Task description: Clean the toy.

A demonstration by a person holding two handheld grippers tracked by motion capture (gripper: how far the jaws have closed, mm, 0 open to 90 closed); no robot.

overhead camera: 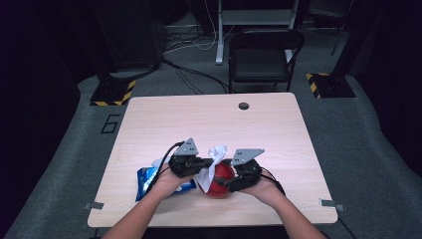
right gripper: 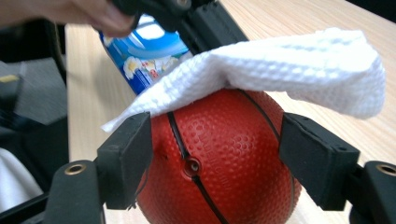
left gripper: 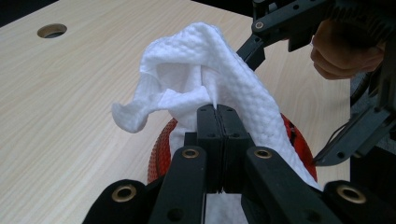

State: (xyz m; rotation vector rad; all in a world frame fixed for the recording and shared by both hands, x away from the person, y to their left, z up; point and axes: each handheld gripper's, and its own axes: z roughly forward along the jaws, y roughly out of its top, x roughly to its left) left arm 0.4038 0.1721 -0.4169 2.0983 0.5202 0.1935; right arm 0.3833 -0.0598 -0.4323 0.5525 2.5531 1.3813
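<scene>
left gripper (left gripper: 217, 109): jaws pressed together, pinching a white embossed paper wipe (left gripper: 205, 70), with its loose end standing up above the tips. wipe draped over the top of a red pebbled rubber ball with black seams (right gripper: 219, 154). right gripper (right gripper: 215, 158): jaws partly spread, straddling the ball, one pad at each flank (left pad touching the rubber, right pad close beside it; contact there hard to tell). ball resting on the pale wooden desk (overhead camera: 209, 119) near its front edge, between both hands. blue flowered wipe packet (overhead camera: 149, 180) lying just left of the ball, under the left hand.
</scene>
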